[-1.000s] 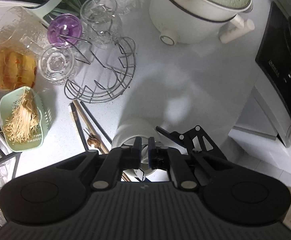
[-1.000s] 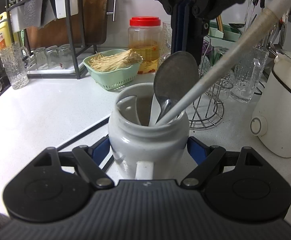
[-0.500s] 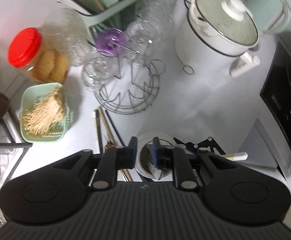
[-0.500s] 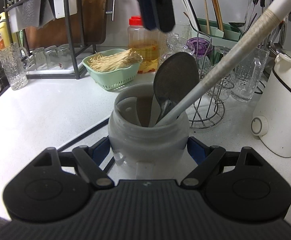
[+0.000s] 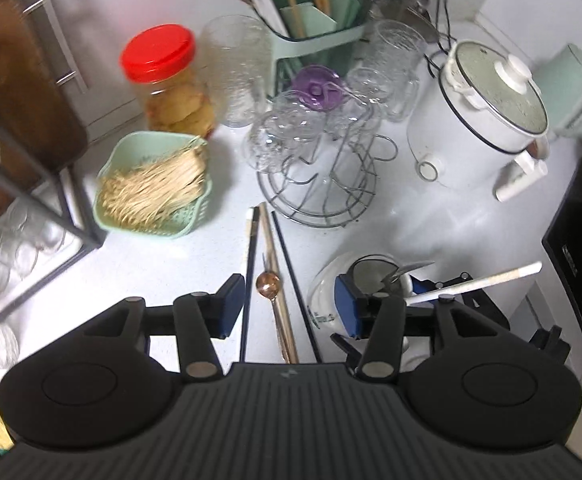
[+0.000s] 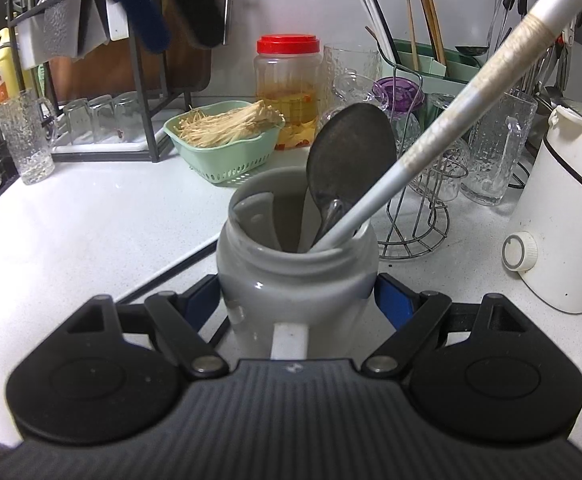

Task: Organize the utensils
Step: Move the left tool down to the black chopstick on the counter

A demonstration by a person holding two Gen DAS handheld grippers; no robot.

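Left wrist view: looking steeply down on a white speckled counter (image 5: pixel 151 264). Left gripper (image 5: pixel 289 306) with jaws spread, nothing between the blue pads, only counter and loose utensils below: a dark chopstick (image 5: pixel 249 280), a pale wooden pair (image 5: pixel 277 276), a small copper-coloured spoon (image 5: pixel 268 283) and another thin dark stick (image 5: pixel 295 280), all lying roughly parallel. Just right of these, the white ceramic holder (image 5: pixel 327 292), partly hidden behind the right-hand pad, with a long white handle (image 5: pixel 479 282) jutting out to the right. Farther off: a mint plastic basket (image 5: pixel 151 184) of pale enoki-like strands, a clear jar with a red lid (image 5: pixel 159 54), a round wire rack (image 5: pixel 323 184) hung with clear glasses and one purple lid, a green cutlery caddy (image 5: pixel 319 32), a white lidded cooker (image 5: pixel 487 112). Compared with a second ago, jaws pressed nearly together then and just been opening since; view shifted away from above the holder toward the loose chopsticks.

Right wrist view: right gripper (image 6: pixel 297 300) clamped across the holder (image 6: pixel 297 280), blue pads against both sides of its glossy, rounded, narrow-necked body. Inside, a dull metal spoon (image 6: pixel 351 152) bowl-up and the white handle (image 6: pixel 471 96) with a tan patterned band, leaning right. Behind: basket (image 6: pixel 227 148), red-lidded jar (image 6: pixel 287 80), textured glass mugs (image 6: pixel 499 144), cooker (image 6: pixel 563 216), a black wire dish rack (image 6: pixel 139 80). Blurred blue and black fingers (image 6: pixel 143 20) of the left gripper at top left, earlier directly above the holder. Grip and holder unchanged.
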